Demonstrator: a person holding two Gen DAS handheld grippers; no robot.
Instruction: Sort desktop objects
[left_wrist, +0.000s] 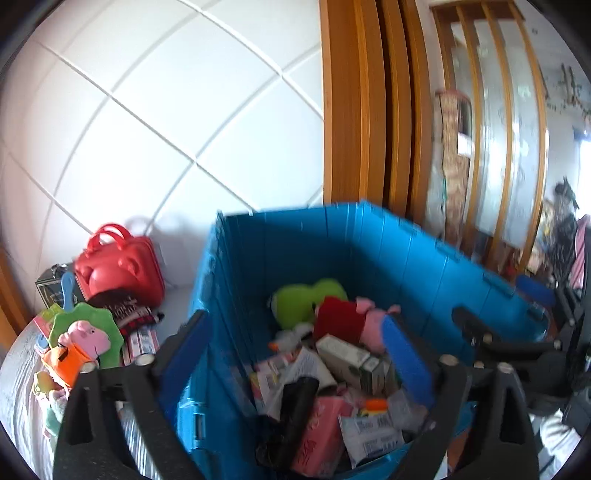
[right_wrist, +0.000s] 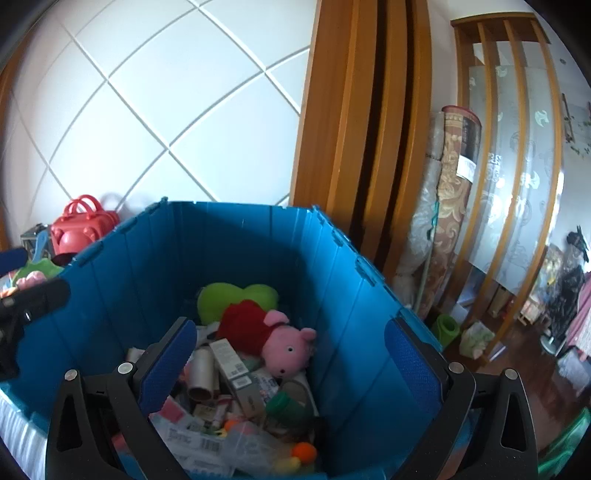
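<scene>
A deep blue ribbed plastic crate (right_wrist: 229, 258) holds a lime green plush toy (right_wrist: 236, 297), a pink plush pig in a dark red dress (right_wrist: 275, 338), a beige cardboard tube (right_wrist: 201, 374), a grey and white carton (right_wrist: 236, 373), a pink packet with red print (left_wrist: 319, 432) and small orange and yellow balls (right_wrist: 299, 456). Beside the crate sit a glossy red plastic handbag-shaped case (left_wrist: 118, 267), a green flower-shaped plate (left_wrist: 92, 328), a pink pig figure in orange (left_wrist: 79, 349) and a red and black checked cloth (left_wrist: 136, 319). The wall carries white tiles with pale diagonal seams (right_wrist: 166, 122); the wooden frame is honey brown (right_wrist: 354, 129). Both grippers are black with blue textured pads (right_wrist: 171, 365)
</scene>
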